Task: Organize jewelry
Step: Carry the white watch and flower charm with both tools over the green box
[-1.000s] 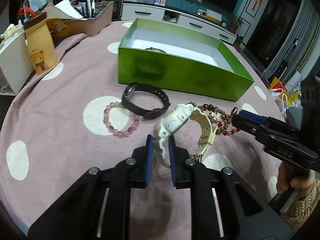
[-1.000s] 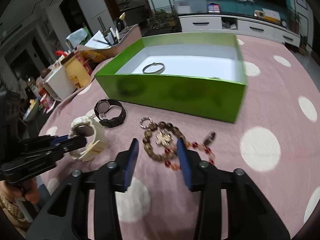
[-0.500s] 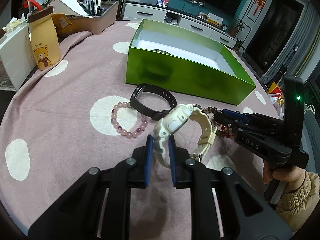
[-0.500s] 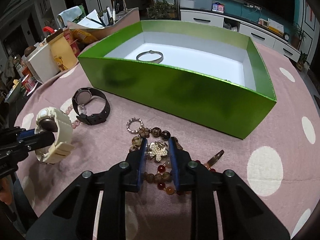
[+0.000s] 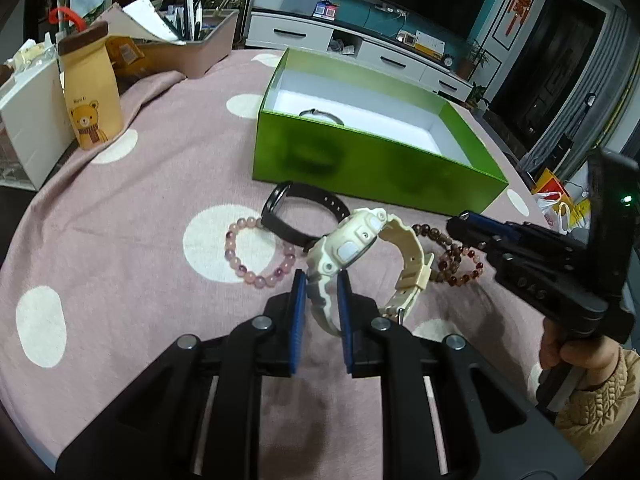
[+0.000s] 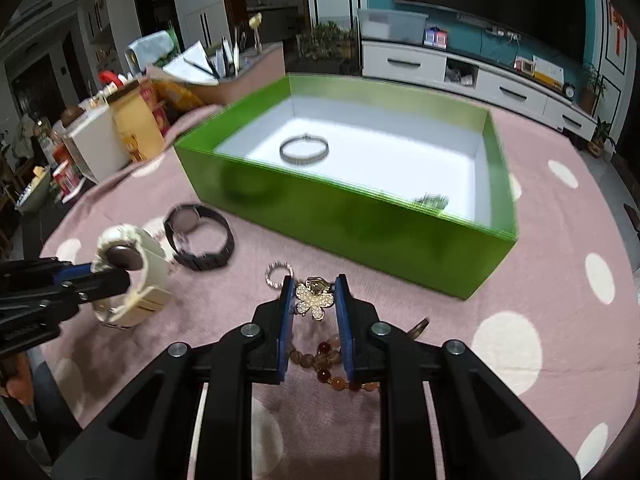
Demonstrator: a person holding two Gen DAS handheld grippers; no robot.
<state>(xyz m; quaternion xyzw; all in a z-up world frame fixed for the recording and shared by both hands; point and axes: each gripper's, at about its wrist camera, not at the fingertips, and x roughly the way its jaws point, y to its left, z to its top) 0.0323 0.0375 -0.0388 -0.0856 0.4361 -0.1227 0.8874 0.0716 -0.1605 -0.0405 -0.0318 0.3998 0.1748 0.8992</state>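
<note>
My left gripper point(image 5: 322, 280) is shut on the strap of a cream watch point(image 5: 352, 240), which it holds just above the pink dotted cloth. My right gripper point(image 6: 314, 278) is closing, and a pearl flower ornament point(image 6: 314, 300) sits between its pads, touching both. A brown and red bead bracelet point(image 6: 320, 360) lies under its fingers, and a small ring point(image 6: 279, 270) lies just ahead. A black watch point(image 5: 280, 224) and a pink bead bracelet point(image 5: 256, 278) lie on the cloth. Behind them stands the open green box point(image 6: 360, 220) with a silver bangle point(image 6: 304, 148) inside.
A bear-printed bag point(image 5: 92, 92), a white container point(image 5: 28, 120) and a tray of pens and papers point(image 5: 188, 44) crowd the far left of the table. A person's hand point(image 5: 576, 356) holds the right gripper's handle at the right edge.
My right gripper moved in over the bead bracelet and its jaws narrowed around the flower ornament. The left gripper kept its hold on the cream watch.
</note>
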